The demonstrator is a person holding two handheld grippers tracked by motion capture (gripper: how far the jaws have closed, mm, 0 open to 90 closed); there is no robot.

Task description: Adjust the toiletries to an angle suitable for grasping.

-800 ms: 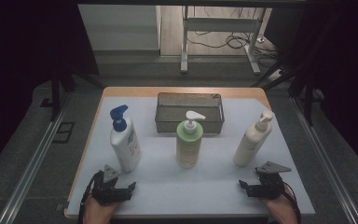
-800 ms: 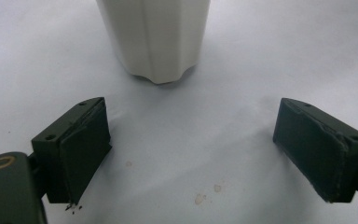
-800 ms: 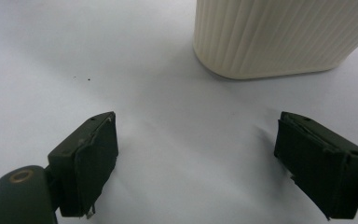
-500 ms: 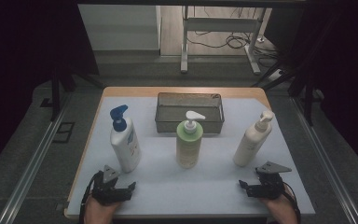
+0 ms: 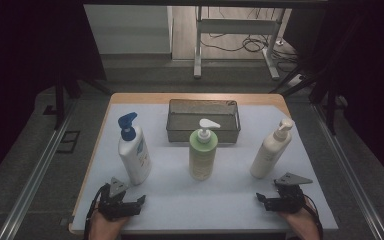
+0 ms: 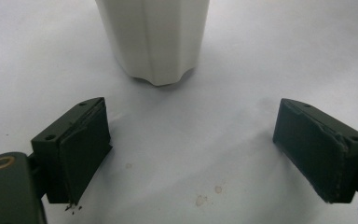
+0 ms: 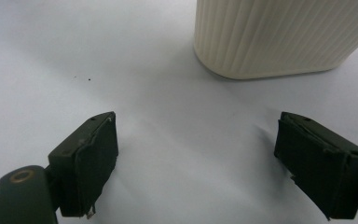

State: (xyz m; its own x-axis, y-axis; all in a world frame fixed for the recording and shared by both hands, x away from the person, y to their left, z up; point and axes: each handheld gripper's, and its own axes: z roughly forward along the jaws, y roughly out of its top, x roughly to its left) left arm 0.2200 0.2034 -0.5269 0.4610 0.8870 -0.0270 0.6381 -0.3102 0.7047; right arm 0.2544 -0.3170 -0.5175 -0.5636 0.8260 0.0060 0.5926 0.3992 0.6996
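Just ahead of the wide, empty left gripper stood the white bottle; the right gripper, equally wide, faced the cream bottle.

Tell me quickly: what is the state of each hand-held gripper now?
Left hand-held gripper: open, holding nothing, white bottle ahead of it.
Right hand-held gripper: open, holding nothing, cream bottle ahead of it.

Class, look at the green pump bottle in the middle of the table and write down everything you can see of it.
The green bottle is pale green, looks like plastic, and has a white pump head whose nozzle points to the right in the high view. It stands upright on the white table, in the middle of the row of three bottles, just in front of the mesh basket. Whether it touches the basket cannot be told. Nothing grips it.
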